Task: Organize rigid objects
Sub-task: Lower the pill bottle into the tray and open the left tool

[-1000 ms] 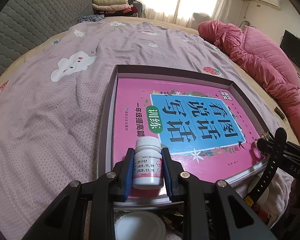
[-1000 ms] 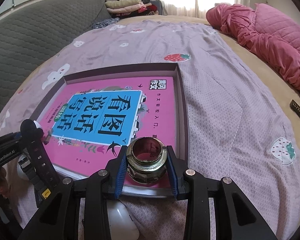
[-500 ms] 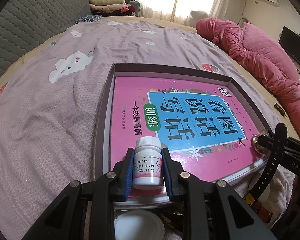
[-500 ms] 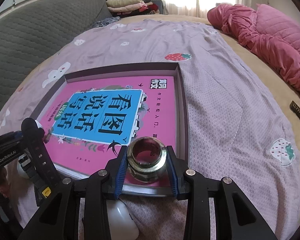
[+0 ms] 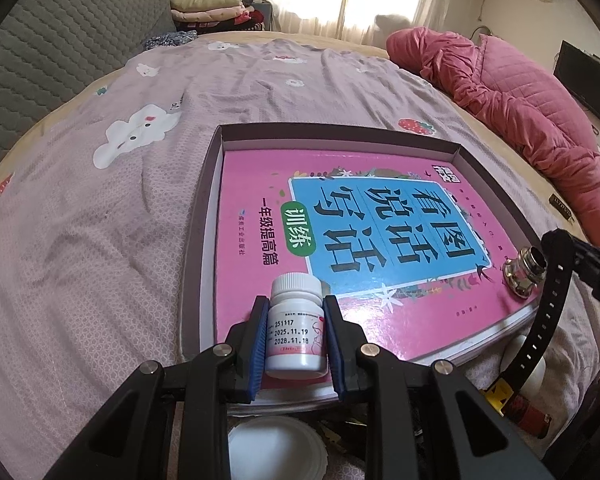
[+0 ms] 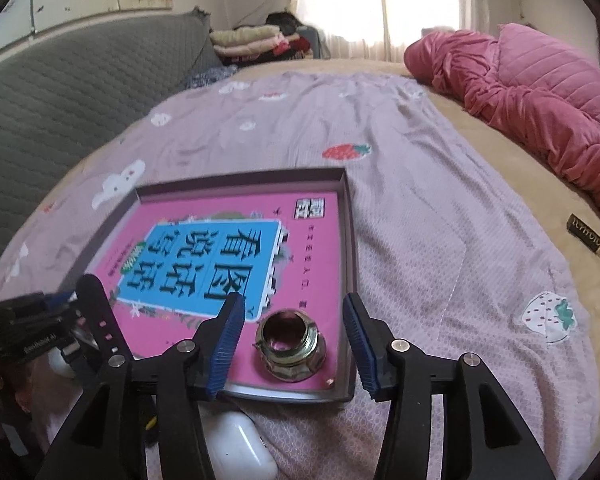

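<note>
My left gripper (image 5: 295,312) is shut on a small white pill bottle (image 5: 296,332), held upright over the near-left corner of a pink book (image 5: 340,240) that lies in a shallow dark tray (image 5: 204,216). In the right wrist view my right gripper (image 6: 292,312) is opening; a metal nut (image 6: 291,346) sits on the book's near-right corner between the jaws, and neither pad touches it. The same nut (image 5: 525,272) shows at the right of the left wrist view, beside a black watch strap (image 5: 552,280).
The tray (image 6: 350,264) rests on a lilac bedsheet (image 6: 440,240). A pink quilt (image 6: 540,100) lies at the far right, a grey headboard (image 6: 80,80) at the left. A white earbud case (image 6: 240,448) and a round white lid (image 5: 276,448) lie near the tray's front edge.
My right gripper's jaws have spread away from the metal nut, which now rests on the book. The left gripper and its bottle have stayed put.
</note>
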{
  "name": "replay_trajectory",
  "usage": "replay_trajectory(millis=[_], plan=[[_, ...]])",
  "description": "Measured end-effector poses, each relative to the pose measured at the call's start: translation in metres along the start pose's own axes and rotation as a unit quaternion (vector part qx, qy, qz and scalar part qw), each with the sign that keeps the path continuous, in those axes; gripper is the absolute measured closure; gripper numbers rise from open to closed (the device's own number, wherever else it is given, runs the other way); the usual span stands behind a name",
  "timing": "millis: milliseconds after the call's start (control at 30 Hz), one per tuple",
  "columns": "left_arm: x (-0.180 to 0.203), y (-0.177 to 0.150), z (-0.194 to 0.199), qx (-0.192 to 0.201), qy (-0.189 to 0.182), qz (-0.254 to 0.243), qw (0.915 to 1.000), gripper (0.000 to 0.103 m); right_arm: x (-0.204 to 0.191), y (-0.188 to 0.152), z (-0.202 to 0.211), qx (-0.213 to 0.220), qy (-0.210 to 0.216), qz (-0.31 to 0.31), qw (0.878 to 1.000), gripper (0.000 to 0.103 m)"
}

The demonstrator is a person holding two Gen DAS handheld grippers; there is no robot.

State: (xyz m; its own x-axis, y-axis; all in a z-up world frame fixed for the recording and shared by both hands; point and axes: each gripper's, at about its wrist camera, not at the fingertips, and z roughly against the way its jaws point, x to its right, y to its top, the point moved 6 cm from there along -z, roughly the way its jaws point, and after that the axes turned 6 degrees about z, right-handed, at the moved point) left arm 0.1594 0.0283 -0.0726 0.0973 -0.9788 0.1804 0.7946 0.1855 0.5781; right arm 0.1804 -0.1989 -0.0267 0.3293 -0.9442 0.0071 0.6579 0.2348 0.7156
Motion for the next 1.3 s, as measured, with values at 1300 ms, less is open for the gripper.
replay_trajectory(millis=[1300], plan=[[-0.012,0.008,0.065,0.088,0.007,0.012,0.996,0.062,-0.001,-0.002,0.036,0.052,-0.052,0.019,0.997,0.035]])
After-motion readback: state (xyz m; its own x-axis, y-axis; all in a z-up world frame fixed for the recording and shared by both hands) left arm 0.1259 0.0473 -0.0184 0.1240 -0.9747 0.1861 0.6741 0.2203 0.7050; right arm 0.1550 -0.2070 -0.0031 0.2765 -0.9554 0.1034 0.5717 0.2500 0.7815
